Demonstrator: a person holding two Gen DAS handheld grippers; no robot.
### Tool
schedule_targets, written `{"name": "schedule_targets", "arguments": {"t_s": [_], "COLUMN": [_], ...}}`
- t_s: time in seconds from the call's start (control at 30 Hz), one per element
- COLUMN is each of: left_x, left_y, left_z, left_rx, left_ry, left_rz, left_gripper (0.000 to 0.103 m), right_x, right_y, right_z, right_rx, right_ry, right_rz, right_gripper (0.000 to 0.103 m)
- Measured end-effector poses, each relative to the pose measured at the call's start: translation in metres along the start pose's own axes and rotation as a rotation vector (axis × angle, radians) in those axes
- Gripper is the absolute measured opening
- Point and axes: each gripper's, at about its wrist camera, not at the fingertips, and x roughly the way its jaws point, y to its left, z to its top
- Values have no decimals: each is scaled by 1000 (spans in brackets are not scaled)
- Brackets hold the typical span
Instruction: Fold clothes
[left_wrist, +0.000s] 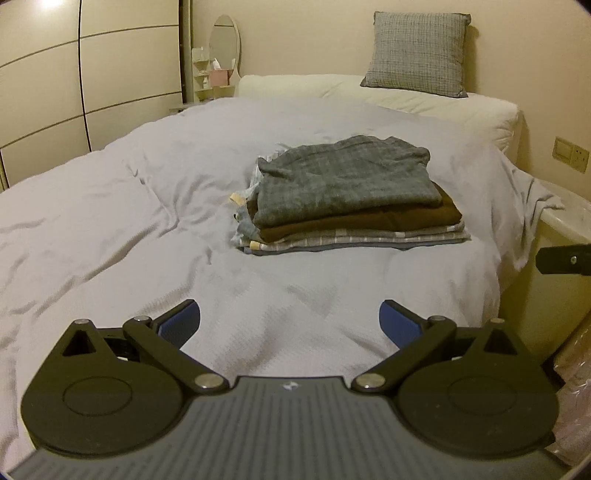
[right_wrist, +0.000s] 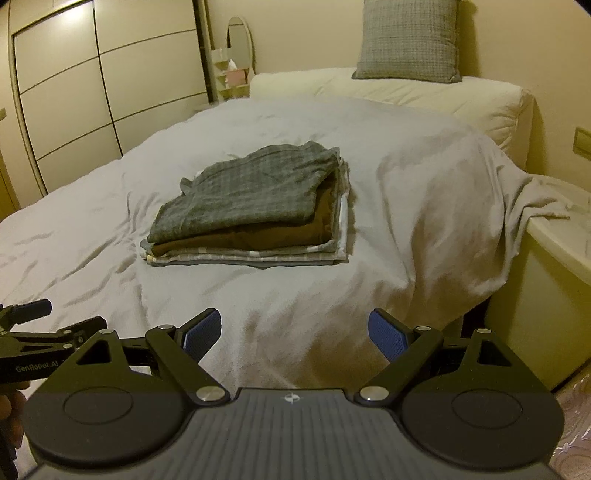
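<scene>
This is a bedroom in a home. A big bed (left_wrist: 110, 229) has a pillow (left_wrist: 417, 53). Tall closet doors (left_wrist: 88, 74) stand beside it. The small mirror (left_wrist: 224, 44) probably stands on a dressing table.

**Dim warm room, heavy fisheye bend**

Light is low and yellowish, a warm cast over both views. A bright glare spot sits on the wardrobe door (left_wrist: 51, 7) at upper left of the left wrist view. Soft shadows lie in the bedsheet (left_wrist: 110, 229) creases. Straight lines bow toward the frame edges; corners vignette black. Fine grain throughout, slight softness at the far wall.
</scene>
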Motion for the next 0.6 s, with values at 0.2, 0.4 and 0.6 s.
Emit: {"name": "schedule_targets", "arguments": {"t_s": [0.2,0.4,0.6], "left_x": [-4,-12,-21], "left_y": [-7,-13,-13], "left_z": [2,5,5], "left_rx": [23,27,2], "left_ry": [-1,10,26], "left_rz": [7,3,-16], "left_gripper": [102,102,102], "right_x": [-2,-8,-15], "right_y": [1,3,1], "right_z": [2,1,-5], "right_rx": [5,7,13], "right_ry": [2,13,32], "right_rz": [4,8,2], "right_gripper": [89,89,89]}}
